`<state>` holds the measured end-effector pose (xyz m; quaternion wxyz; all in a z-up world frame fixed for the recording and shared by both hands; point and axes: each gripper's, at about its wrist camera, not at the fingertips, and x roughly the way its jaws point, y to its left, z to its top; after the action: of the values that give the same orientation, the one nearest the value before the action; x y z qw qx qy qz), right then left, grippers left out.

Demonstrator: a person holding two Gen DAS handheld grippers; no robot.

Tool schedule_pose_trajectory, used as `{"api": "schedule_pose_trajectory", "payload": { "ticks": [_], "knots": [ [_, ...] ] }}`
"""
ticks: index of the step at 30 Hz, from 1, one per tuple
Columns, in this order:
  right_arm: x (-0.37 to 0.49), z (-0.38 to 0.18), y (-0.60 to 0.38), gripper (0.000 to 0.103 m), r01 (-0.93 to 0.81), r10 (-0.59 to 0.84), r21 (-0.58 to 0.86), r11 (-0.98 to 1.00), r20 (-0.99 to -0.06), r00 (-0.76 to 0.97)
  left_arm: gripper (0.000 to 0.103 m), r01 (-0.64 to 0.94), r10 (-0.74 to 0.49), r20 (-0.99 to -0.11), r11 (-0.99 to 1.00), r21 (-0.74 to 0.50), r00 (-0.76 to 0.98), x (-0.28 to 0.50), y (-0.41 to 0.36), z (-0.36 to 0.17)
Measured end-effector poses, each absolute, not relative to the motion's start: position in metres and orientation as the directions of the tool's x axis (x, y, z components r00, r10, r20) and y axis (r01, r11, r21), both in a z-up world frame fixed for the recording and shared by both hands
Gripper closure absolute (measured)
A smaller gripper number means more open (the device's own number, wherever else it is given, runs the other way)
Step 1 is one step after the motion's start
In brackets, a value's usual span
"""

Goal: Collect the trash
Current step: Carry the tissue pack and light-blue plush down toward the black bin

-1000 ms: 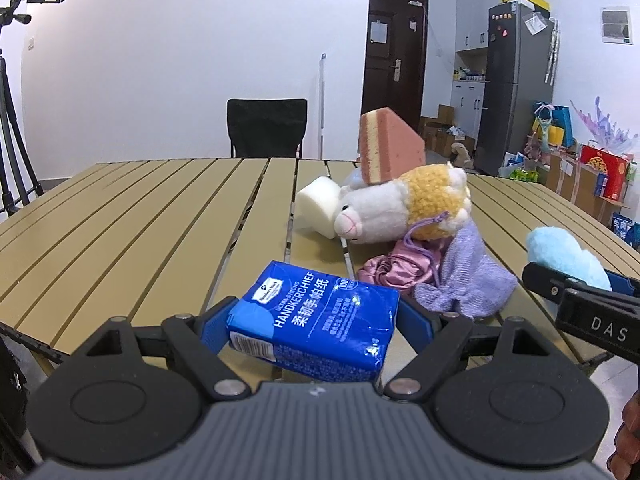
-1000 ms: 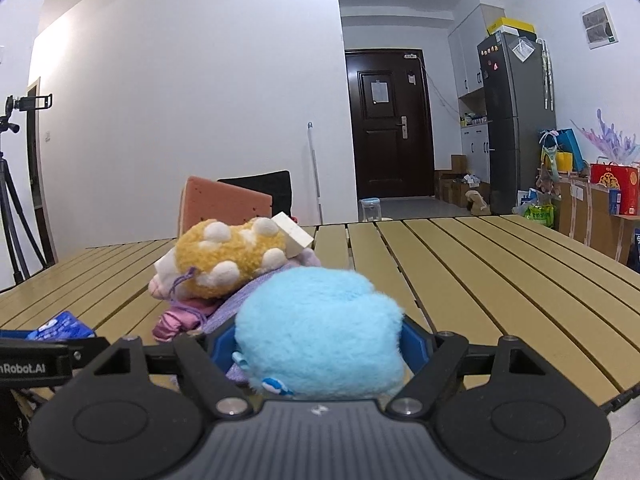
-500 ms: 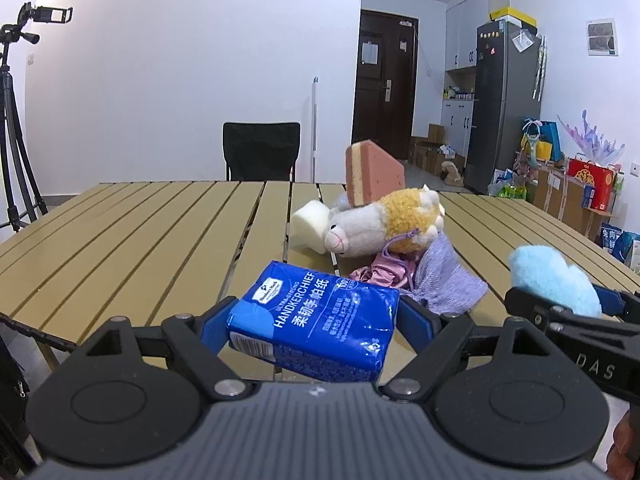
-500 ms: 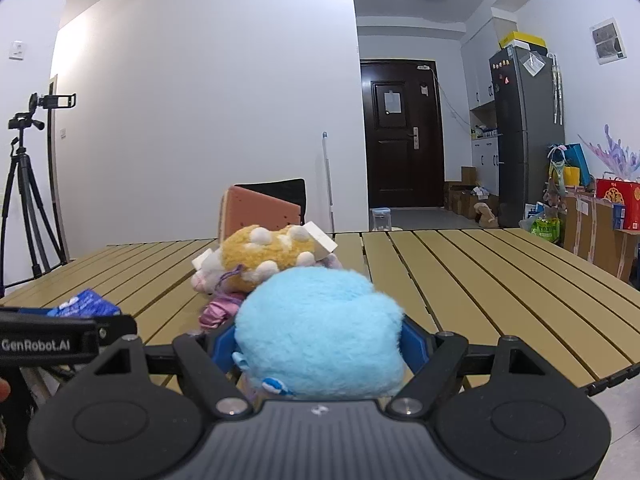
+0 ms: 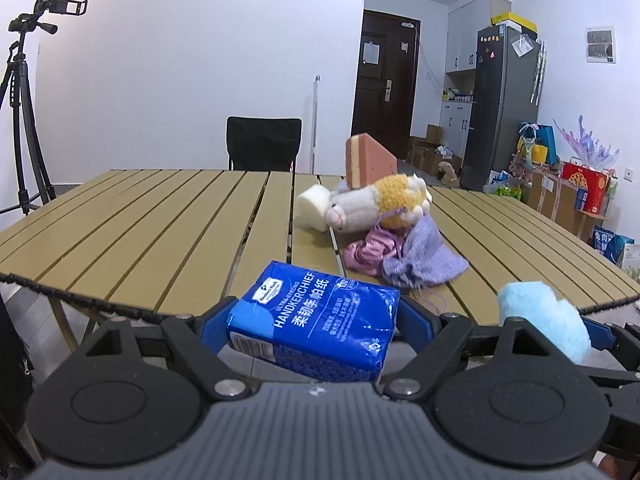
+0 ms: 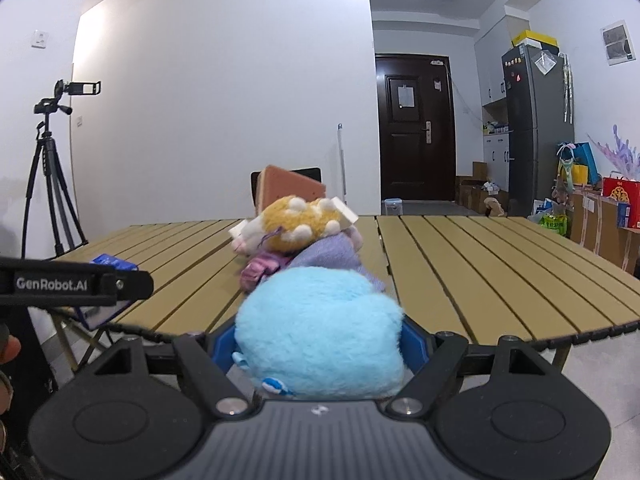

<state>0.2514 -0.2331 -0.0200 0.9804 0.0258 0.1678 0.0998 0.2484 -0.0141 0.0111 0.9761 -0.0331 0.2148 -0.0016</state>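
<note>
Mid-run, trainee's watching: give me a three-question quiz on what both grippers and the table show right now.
1. True or false: the left gripper is shut on the blue tissue pack.
2. What does the right gripper hold? A) pink sponge B) light blue plush toy C) purple cloth
3. Fill in: the pink sponge leans on top of the ____ on the table.

Key: 1 true. 2 B, the light blue plush toy. 3 yellow and grey plush animal.
</note>
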Motion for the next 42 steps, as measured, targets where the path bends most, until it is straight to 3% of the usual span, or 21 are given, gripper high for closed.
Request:
{"api": "schedule_pose_trajectory", "payload": {
  "ticks": [22,42],
  "knots": [
    [0.173,-0.071,-0.217,0.025,-0.226,0.241,0.091,0.97,-0.485,0.841,0.018,0.019,-0.004,-0.54,1.0,0.021,0.842,0.169,-0.011,-0.038],
    [0.153,-0.134,-0.209,0.025,-0.242,0.211,0.05,0.969,-0.678,0.704,0.018,0.035,0.009,-0.711,0.998,0.047,0.703,0.159,-0.003,-0.105]
  ]
}}
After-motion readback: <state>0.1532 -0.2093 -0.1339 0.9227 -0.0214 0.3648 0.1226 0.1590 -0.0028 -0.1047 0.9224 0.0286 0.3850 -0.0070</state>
